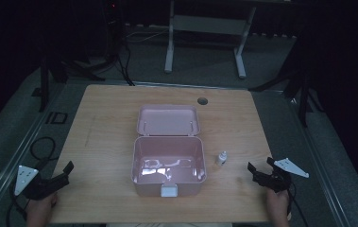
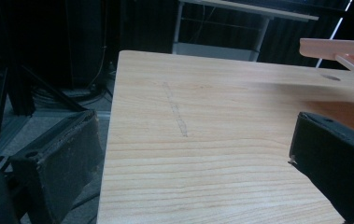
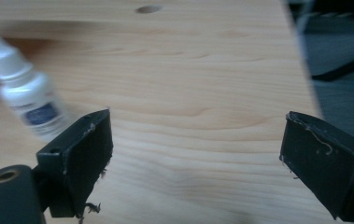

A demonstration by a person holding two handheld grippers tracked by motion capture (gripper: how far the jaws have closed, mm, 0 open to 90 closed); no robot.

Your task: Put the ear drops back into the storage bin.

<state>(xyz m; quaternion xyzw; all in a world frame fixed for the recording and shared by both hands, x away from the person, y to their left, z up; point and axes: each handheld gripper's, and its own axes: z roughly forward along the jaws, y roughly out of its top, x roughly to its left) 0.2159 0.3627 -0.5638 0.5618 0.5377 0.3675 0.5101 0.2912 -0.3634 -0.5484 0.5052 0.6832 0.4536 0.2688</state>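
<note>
**Black tongs wide open and empty, small bottle standing beside the pink box**

Black padded jaws frame both gripper views, and in each pair they stand far apart with bare wood between them. The left tongs (image 1: 62, 171) sit at the near left corner of the wooden surface (image 1: 106, 142), held by a hand (image 1: 40, 212) that comes in from the bottom edge; they grip nothing and touch nothing, and in the left gripper view (image 2: 193, 154) the gap between the pads is plain grain. The right tongs (image 1: 258, 171) sit at the near right corner in the other hand (image 1: 277, 204), likewise spread wide and empty; in the right gripper view (image 3: 195, 149) the jaws stand well apart over the surface.

A little farther in, the small white dropper bottle (image 1: 221, 158) stands upright on the surface, between the right tongs and the pink box (image 1: 169, 166), just beside the box's right wall. In the right gripper view the bottle (image 3: 23, 93) appears blurred, beyond the jaw at the picture's left and outside the gap, apart from the pads.

The pink box sits at the middle of the surface, nothing inside it, a white latch on its near wall. Its lid (image 1: 168, 120) lies swung back on the far side. Beyond it, a round hole (image 1: 202, 100) pierces the surface near the far edge.
</note>
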